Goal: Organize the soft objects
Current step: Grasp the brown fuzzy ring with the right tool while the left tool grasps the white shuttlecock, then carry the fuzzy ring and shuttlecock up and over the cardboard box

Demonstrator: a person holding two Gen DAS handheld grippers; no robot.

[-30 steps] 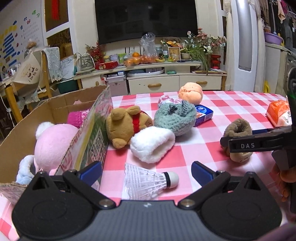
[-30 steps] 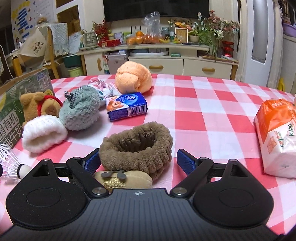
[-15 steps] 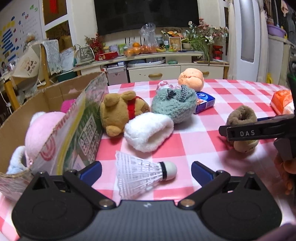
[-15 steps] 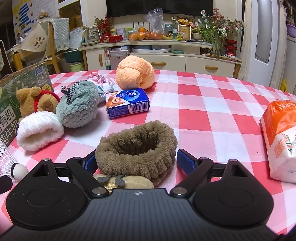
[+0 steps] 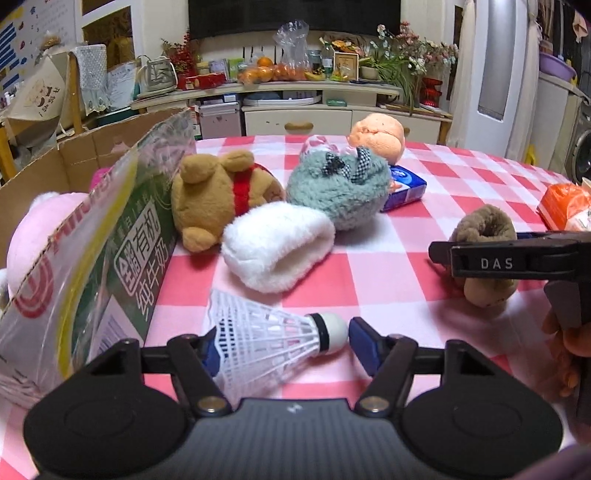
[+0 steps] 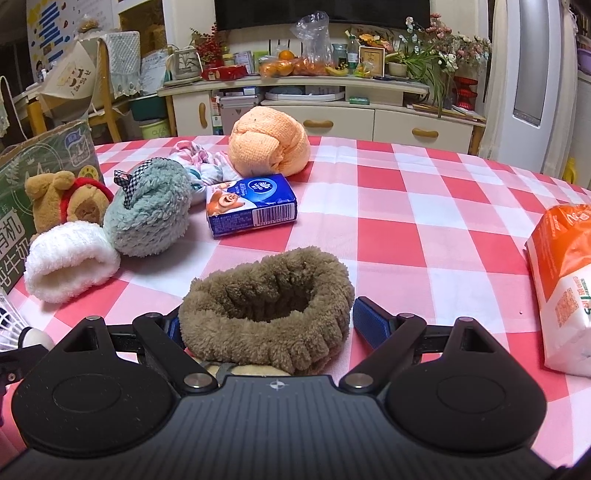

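My left gripper [image 5: 284,345] closing around shuttlecock [image 5: 273,343], right pad looks just short of cork. Cardboard box [image 5: 55,177] immediately left of shuttlecock, pink plush [image 5: 33,229] inside. White fleece roll [image 5: 277,247] just behind shuttlecock. My right gripper [image 6: 266,325] open, straddling brown slipper [image 6: 266,306].

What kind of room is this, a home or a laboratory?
Most likely a home living or dining room: a table with a red checked cloth, a cream sideboard crowded with fruit and flowers, and a dark television above it.
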